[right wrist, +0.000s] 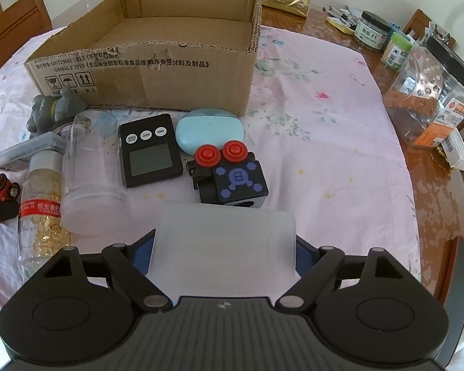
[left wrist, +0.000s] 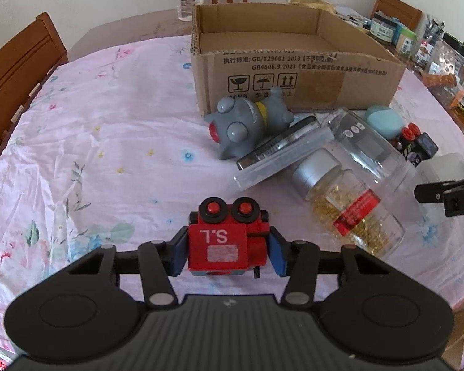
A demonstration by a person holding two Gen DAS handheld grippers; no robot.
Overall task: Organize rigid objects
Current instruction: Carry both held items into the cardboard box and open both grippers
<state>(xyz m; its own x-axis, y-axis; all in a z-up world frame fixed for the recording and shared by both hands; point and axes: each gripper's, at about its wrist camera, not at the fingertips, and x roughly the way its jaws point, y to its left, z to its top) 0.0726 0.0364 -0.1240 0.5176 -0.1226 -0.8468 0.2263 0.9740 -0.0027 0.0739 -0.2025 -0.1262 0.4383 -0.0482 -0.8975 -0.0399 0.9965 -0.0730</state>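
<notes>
Blue pads of my left tongs (left wrist: 229, 249) clamp the red toy robot (left wrist: 227, 239) marked S.L, low on the pink floral counter (left wrist: 108, 123). My right tongs (right wrist: 224, 250) sit around a frosted plastic box (right wrist: 222, 241); I cannot tell whether the pads press it. At its 12 o'clock stands a black toy robot (right wrist: 232, 179), and beyond it a black timer (right wrist: 150, 151) and a pale blue case (right wrist: 208, 130). Farther at 12 o'clock is the open cardboard box (right wrist: 170, 74).

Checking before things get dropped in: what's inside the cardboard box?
The cardboard box looks empty: its far walls and back floor are bare. Its front wall hides the nearest floor strip.
</notes>
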